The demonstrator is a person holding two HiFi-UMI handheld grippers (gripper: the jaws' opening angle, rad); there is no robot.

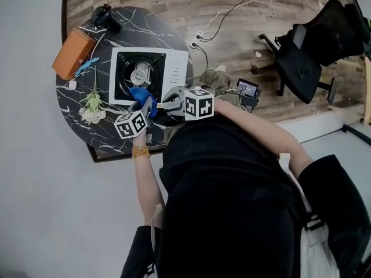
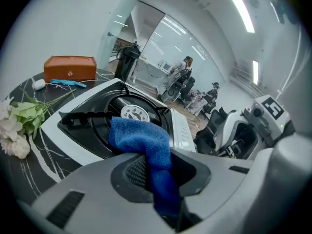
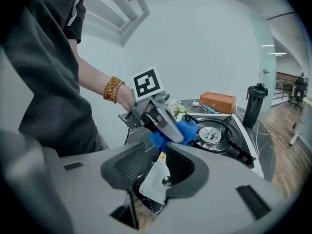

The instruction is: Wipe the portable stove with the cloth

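Observation:
The white portable stove [image 1: 177, 68] with a black burner well stands on the round black marble table [image 1: 110, 138]. My left gripper [image 1: 146, 106] is shut on a blue cloth [image 1: 139, 94], which hangs over the stove's near edge. In the left gripper view the cloth [image 2: 139, 135] bunches between the pads in front of the burner [image 2: 130, 112]. My right gripper [image 1: 169, 102] is at the stove's near right corner. In the right gripper view its jaws [image 3: 153, 172] close on a white corner piece of the stove [image 3: 155, 184], and the left gripper [image 3: 168, 126] with the cloth [image 3: 187, 129] lies just beyond.
An orange box [image 1: 73, 54], a blue pen-like object [image 1: 87, 66], white flowers [image 1: 93, 108] and a black bottle [image 1: 106, 17] share the table left of and behind the stove. A black office chair [image 1: 307, 57] and cables [image 1: 232, 10] are on the wood floor.

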